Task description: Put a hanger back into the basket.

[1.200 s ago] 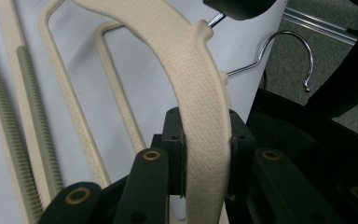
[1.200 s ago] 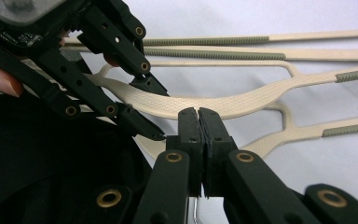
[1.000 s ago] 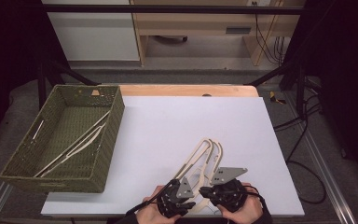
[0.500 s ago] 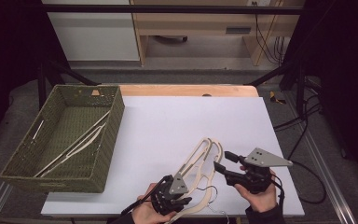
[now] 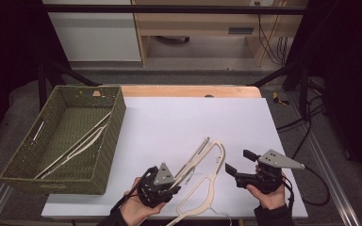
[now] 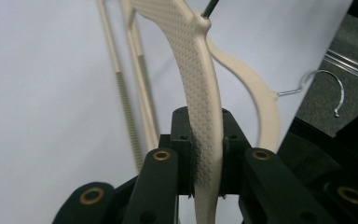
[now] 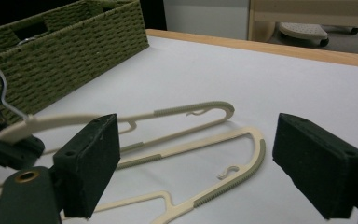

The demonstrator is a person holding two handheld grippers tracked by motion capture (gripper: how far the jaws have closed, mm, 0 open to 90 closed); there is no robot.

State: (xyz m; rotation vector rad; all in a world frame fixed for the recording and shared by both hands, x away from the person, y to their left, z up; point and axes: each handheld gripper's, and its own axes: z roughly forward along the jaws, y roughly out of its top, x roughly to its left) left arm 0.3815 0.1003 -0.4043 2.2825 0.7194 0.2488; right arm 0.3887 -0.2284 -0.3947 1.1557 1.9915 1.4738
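Left claw: my left black two-jaw gripper [image 5: 162, 186] sat at the near edge of the table, low in the high view, held in my left hand [image 5: 134, 209].
Left claw's grip: its jaws were clamped tight on the textured shoulder of a cream plastic clothes hanger [image 6: 200, 88]; in the left gripper view the pads pressed both faces of that arm with no gap.
Held hanger: it was tilted up off the sheet at my end, its thin wire hook [image 6: 324, 91] reaching past the table edge over the grey floor.
Right claw: my right black two-jaw gripper [image 5: 238, 162] hung above the right part of the table, well apart from the left one, in my right hand [image 5: 268, 193].
Right claw's opening: its jaws stood wide apart, with nothing between the pads and nothing touching them.
Second hanger: another cream plastic hanger with ribbed grey-green grips [image 7: 214, 154] lay flat on the white table sheet [image 5: 179, 122], just beside the held one, seen through the gap of my right jaws.
Basket: a green woven rectangular basket [image 5: 16, 165] stood at the table's left side, well apart from both claws.
Basket contents: pale hangers [image 5: 78, 143] lay inside it.
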